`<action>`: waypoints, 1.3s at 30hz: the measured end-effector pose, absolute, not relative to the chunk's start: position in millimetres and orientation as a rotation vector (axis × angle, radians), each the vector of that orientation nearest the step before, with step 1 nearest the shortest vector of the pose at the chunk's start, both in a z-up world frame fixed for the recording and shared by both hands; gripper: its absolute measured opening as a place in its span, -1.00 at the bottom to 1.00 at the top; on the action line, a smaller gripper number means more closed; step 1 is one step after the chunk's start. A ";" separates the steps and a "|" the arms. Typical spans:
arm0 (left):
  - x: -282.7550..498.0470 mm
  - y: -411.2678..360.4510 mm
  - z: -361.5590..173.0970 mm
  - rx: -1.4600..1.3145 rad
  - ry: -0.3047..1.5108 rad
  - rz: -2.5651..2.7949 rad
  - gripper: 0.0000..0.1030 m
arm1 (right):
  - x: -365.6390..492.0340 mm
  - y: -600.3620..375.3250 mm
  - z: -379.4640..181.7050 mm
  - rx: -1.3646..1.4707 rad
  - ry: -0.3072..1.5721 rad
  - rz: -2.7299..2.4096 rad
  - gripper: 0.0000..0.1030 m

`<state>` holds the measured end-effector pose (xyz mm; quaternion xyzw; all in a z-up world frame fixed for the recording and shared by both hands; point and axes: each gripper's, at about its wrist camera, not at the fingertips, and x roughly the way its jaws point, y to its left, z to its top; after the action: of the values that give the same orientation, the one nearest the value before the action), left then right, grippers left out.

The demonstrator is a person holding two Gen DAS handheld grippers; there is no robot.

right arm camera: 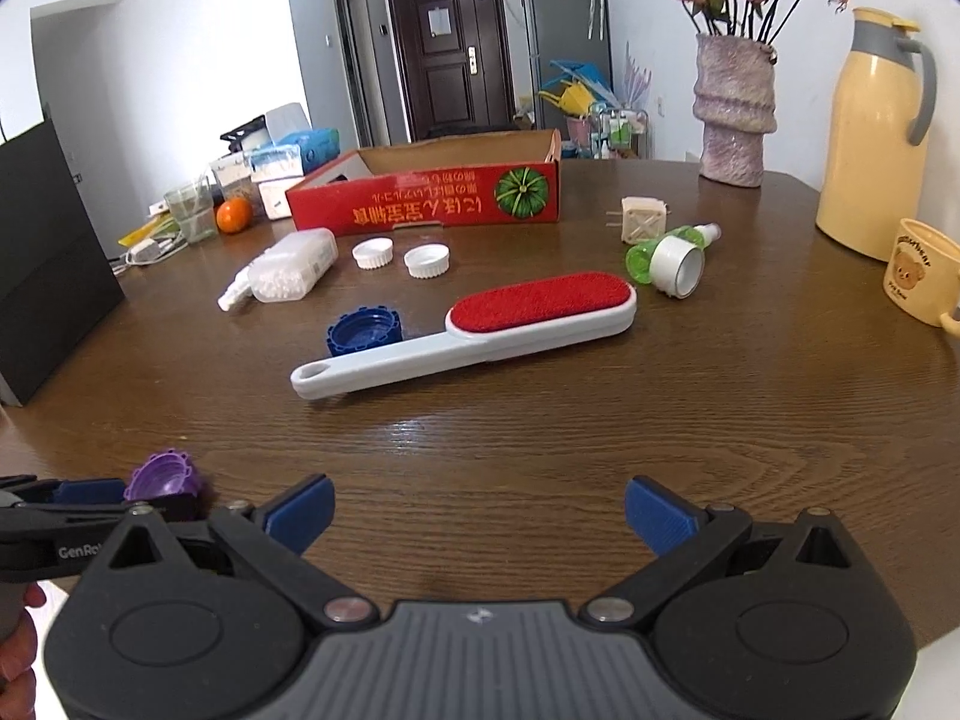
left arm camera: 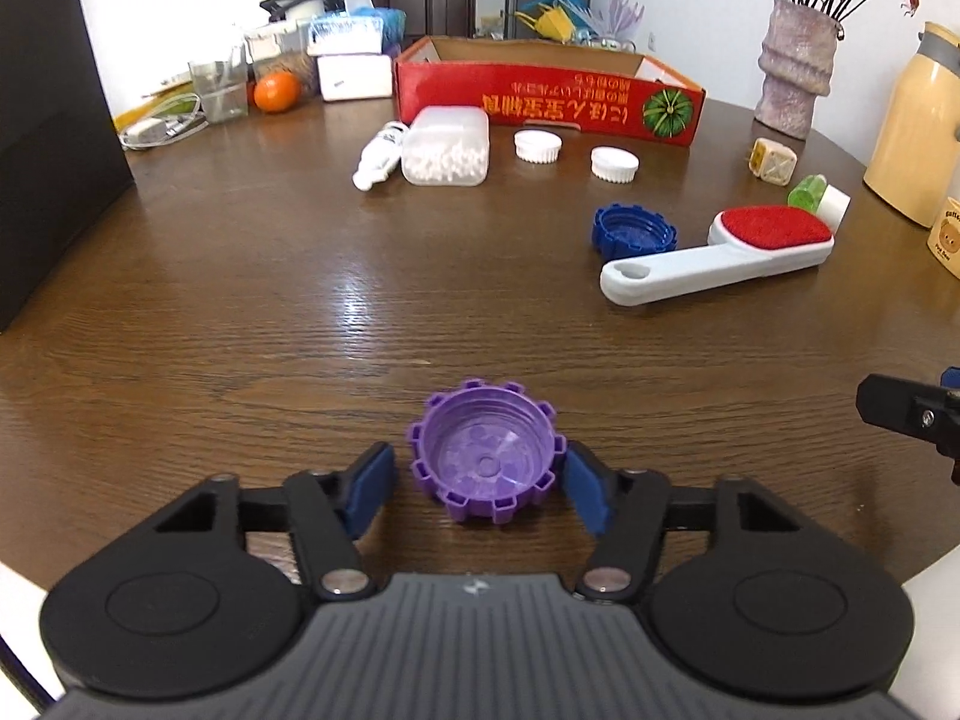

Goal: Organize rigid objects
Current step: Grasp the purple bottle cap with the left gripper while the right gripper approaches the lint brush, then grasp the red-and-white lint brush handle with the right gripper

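At lower centre, the left hand-held gripper [left arm camera: 480, 483] brackets the purple cap [left arm camera: 487, 457], right pad touching, left pad apart; the right hand-held gripper [right arm camera: 480, 516] gapes empty above the worktop [right arm camera: 540, 420].

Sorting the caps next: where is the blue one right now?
The blue cap lies open side up mid-table, touching the lint brush handle's far side, nearer than the two white caps.

Two low wrist views angled down across one shared wooden table [left arm camera: 240, 300], side by side.

Wooden table [left arm camera: 240, 300], purple cap [left arm camera: 487, 459], blue cap [left arm camera: 633, 231], lint brush [left arm camera: 720, 255], red box [left arm camera: 540, 99]
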<state>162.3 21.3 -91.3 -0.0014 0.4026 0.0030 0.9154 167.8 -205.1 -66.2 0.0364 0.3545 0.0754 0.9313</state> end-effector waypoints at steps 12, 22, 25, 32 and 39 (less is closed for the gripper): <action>188.7 32.1 -86.5 -0.020 0.817 -0.004 0.08 | 212.9 -191.6 -73.9 0.076 0.761 0.157 1.00; 230.7 38.5 -70.8 -0.021 0.789 -0.005 0.08 | 271.1 -188.1 -74.3 0.112 0.781 0.070 1.00; 242.6 40.0 -68.3 -0.018 0.788 -0.003 0.08 | 283.8 -187.7 -76.3 0.123 0.793 0.050 1.00; 261.8 44.3 -63.6 -0.030 0.777 0.015 0.08 | 327.3 -179.3 -89.2 0.121 0.829 -0.036 0.99; 271.4 50.0 -62.3 -0.053 0.771 0.030 0.08 | 333.7 -188.6 -100.7 0.095 0.819 -0.063 0.95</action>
<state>271.4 50.0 -62.3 -0.0259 0.3761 0.0146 0.9261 333.7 -188.6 -100.7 0.0460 0.3977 -0.0305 0.9158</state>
